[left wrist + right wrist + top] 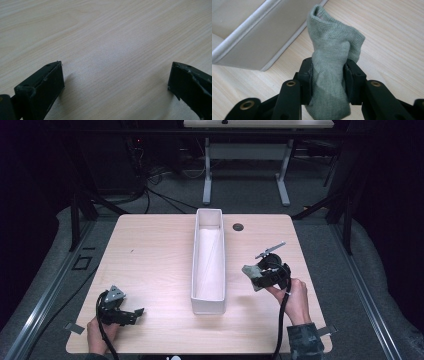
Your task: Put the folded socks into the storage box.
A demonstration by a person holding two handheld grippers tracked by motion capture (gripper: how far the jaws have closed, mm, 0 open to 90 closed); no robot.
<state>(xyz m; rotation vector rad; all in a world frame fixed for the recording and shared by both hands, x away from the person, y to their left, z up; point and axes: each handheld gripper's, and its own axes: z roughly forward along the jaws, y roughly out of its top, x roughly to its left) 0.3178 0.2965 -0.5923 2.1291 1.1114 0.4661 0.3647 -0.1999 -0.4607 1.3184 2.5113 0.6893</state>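
A grey-green knitted sock is bunched between the jaws of my right gripper, which is shut on it. Seen from above, that right gripper hovers to the right of the long white bin, with the sock sticking out toward the bin. The bin's white wall fills the upper left of the right gripper view. My left gripper rests low at the table's near left corner. Its jaws stand wide apart over bare wood, with nothing between the left gripper fingertips.
The light wooden table has a round dark cable hole near the far edge, right of the bin. The bin runs from the far middle toward the front. Black cables trail from both grippers over the front edge. Another desk's legs stand beyond.
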